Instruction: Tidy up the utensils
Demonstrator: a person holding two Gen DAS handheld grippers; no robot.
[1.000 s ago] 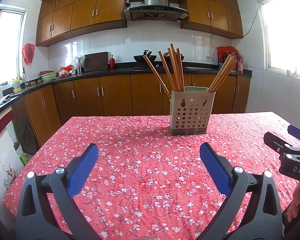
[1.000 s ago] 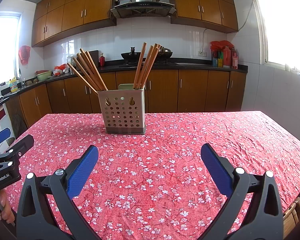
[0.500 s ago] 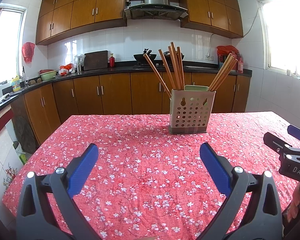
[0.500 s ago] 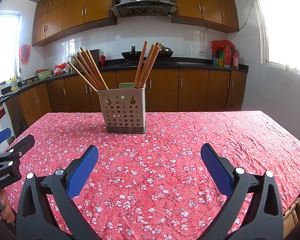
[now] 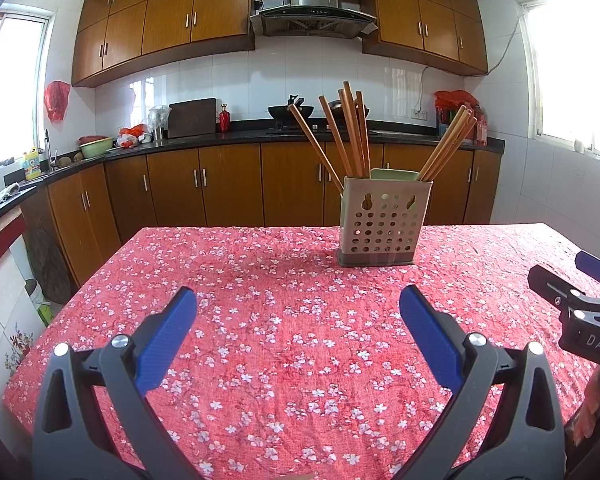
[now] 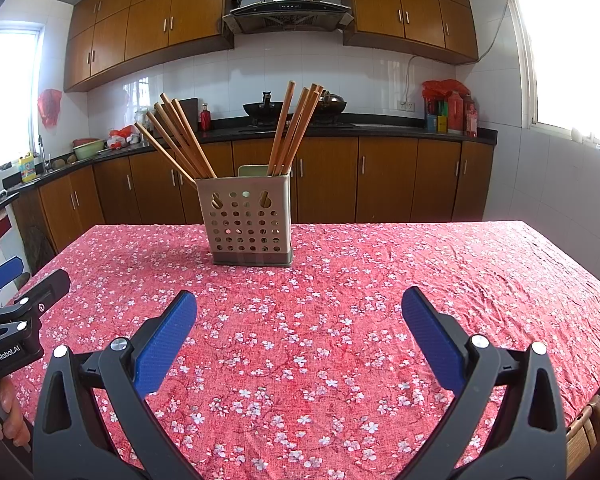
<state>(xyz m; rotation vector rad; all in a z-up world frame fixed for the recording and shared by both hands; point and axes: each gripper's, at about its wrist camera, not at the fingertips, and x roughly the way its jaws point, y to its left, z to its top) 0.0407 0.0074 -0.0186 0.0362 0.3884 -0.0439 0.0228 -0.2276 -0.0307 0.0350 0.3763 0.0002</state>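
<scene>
From the left wrist camera, I see my left tool (image 5: 298, 322) hanging low over the table (image 5: 260, 304), its two blue pads spread wide with nothing between them. Ahead and slightly to the right stands a pale perforated holder (image 5: 382, 222) on the red flowered cloth. Wooden chopsticks (image 5: 350, 132) lean out of it in two bunches, one fanning left and one tilting right, which suggests they sit in separate compartments; I cannot see the divider itself. A green piece shows at the holder's back rim. The other tool (image 5: 580, 300) enters at the right edge, and this view does not show its grip. The table's left edge falls away to the floor well to the left of the holder, and the cloth between me and the holder is bare.

From the right wrist camera, my right tool (image 6: 299, 322) also hovers with its pads wide apart, gripping nothing. The holder (image 6: 248, 220) sits ahead and a little left, chopsticks (image 6: 178, 140) splayed left and a second bunch (image 6: 296, 128) rising nearly upright. I judge that the utensils are already gathered, so little sorting seems left. To the right lies a broad stretch of open cloth up to the table's right edge, giving free room to approach the holder from the front or the right.
</scene>
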